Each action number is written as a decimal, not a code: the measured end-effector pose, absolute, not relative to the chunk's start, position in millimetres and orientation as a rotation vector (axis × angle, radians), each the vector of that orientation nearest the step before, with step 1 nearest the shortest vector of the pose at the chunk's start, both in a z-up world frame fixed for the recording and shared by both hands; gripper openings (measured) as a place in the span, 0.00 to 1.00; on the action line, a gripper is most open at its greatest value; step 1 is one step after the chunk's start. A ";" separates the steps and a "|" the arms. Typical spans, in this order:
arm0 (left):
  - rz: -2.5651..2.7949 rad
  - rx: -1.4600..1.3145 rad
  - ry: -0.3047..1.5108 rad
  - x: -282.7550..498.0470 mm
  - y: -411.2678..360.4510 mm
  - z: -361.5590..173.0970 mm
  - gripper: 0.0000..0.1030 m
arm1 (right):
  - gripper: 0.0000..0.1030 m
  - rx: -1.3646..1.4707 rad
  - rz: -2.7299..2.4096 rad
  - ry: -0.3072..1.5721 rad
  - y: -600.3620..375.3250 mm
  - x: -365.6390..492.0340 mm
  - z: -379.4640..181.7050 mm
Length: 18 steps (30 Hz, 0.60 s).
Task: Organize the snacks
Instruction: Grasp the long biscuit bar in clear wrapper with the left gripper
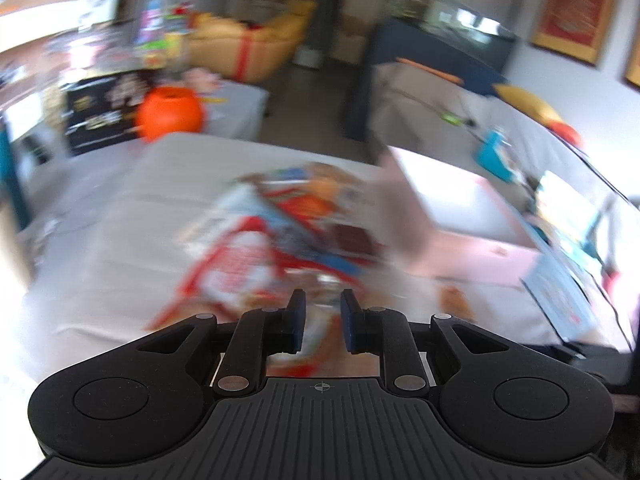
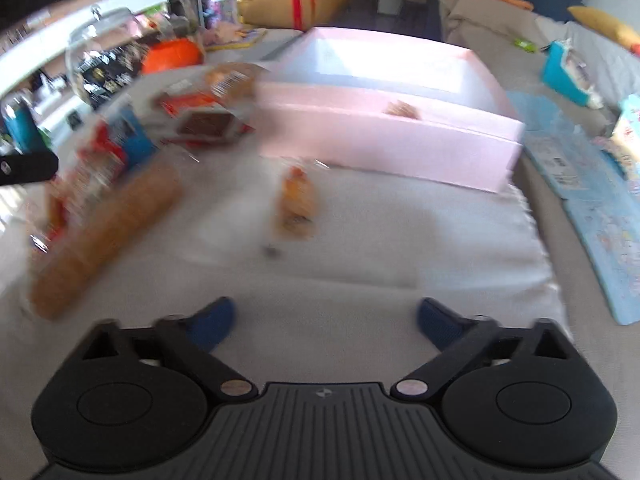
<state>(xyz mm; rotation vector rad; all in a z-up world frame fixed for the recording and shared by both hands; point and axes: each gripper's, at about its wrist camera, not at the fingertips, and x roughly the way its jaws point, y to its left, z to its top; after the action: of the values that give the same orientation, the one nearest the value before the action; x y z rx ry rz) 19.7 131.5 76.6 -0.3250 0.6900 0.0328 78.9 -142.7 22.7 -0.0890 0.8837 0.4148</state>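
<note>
A blurred pile of snack packets (image 1: 280, 232) lies on the pale cloth just ahead of my left gripper (image 1: 322, 312). Its jaws stand close together; something blurred shows in the narrow gap, and I cannot tell whether it is pinched. In the right wrist view, a long brown biscuit pack (image 2: 104, 232), a red and blue bag (image 2: 116, 144) and a brown-faced packet (image 2: 206, 124) lie at the left. A small orange snack (image 2: 297, 200) lies alone in front of the pink box (image 2: 400, 136). One snack (image 2: 402, 110) sits inside the box. My right gripper (image 2: 324, 316) is open over bare cloth.
An orange pumpkin bucket (image 2: 172, 54) and a glass jar (image 2: 100, 40) stand beyond the pile. A blue printed sheet (image 2: 592, 208) and a teal box (image 2: 568, 72) lie right of the pink box. A black bar (image 2: 24, 168) pokes in at the left edge. A person (image 1: 324, 4) stands far back.
</note>
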 end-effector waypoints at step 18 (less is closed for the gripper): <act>0.152 -0.550 0.833 25.1 193.8 31.4 0.29 | 0.87 -0.210 0.532 0.785 -73.3 96.1 32.5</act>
<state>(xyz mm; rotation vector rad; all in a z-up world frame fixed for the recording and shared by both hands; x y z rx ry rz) 25.1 193.8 31.4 -0.5497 0.8332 0.1519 96.1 -73.3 32.5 -0.2100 0.7851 0.5324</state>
